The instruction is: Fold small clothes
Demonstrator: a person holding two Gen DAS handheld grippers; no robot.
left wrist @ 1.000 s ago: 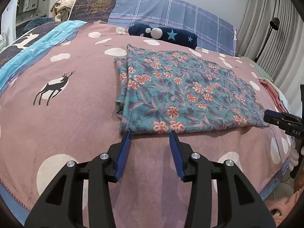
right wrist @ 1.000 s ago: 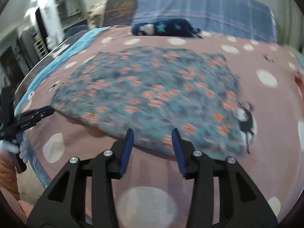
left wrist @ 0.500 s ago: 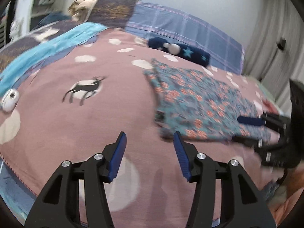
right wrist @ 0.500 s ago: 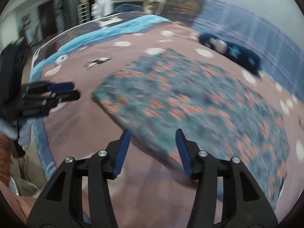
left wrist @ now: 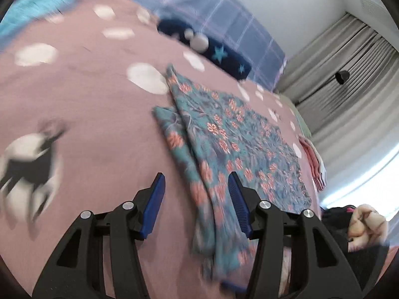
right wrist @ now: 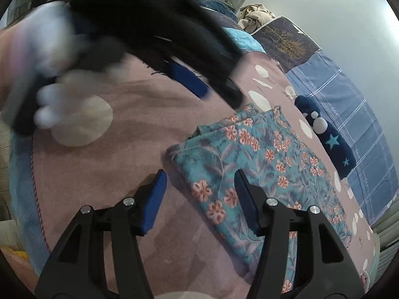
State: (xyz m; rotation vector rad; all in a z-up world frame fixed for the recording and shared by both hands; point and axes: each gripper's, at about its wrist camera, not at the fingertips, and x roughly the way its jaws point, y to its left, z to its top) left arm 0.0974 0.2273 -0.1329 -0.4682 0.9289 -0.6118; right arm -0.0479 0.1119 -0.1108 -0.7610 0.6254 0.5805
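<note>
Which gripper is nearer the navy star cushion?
Left. The left gripper reaches up the floral garment's stepped edge toward the cushion; the right gripper straddles the garment's near corner, farther off. Both jaws just opened, cloth beneath, unpinched.

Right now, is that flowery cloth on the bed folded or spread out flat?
Folded. The floral cloth lies doubled on the pink bedspread, with stacked layers showing along its edge in both views. Neither gripper holds it.
</note>
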